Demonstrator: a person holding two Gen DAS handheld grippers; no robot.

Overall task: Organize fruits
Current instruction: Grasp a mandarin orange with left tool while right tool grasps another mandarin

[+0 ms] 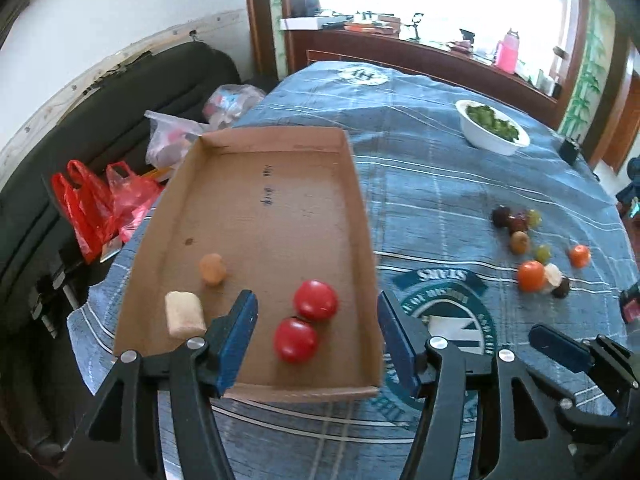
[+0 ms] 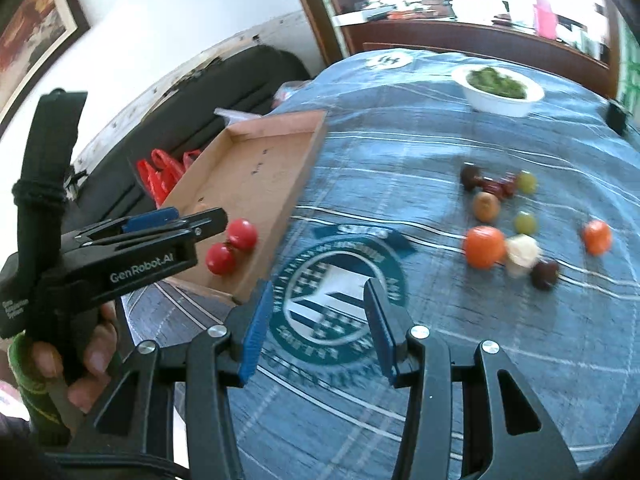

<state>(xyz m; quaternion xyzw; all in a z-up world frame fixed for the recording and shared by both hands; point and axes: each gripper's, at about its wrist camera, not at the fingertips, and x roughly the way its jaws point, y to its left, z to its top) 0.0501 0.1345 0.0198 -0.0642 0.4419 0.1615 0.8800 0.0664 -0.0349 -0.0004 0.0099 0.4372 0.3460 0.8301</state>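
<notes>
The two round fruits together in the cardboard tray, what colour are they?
Red fruits, clearest in the left wrist view.

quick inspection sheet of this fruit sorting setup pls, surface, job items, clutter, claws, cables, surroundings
surface: table under a blue plaid cloth with a round crest print.
job's things: cardboard tray holds two red tomatoes, a tan round fruit and a pale block; loose fruit cluster lies on the cloth to the right.
clutter: white bowl of greens at the far side.
claws: left claw open over the tray's near end; right claw open above the crest, empty.
cables: nothing seen.
surroundings: dark sofa, red plastic bags, cluttered window ledge.
</notes>
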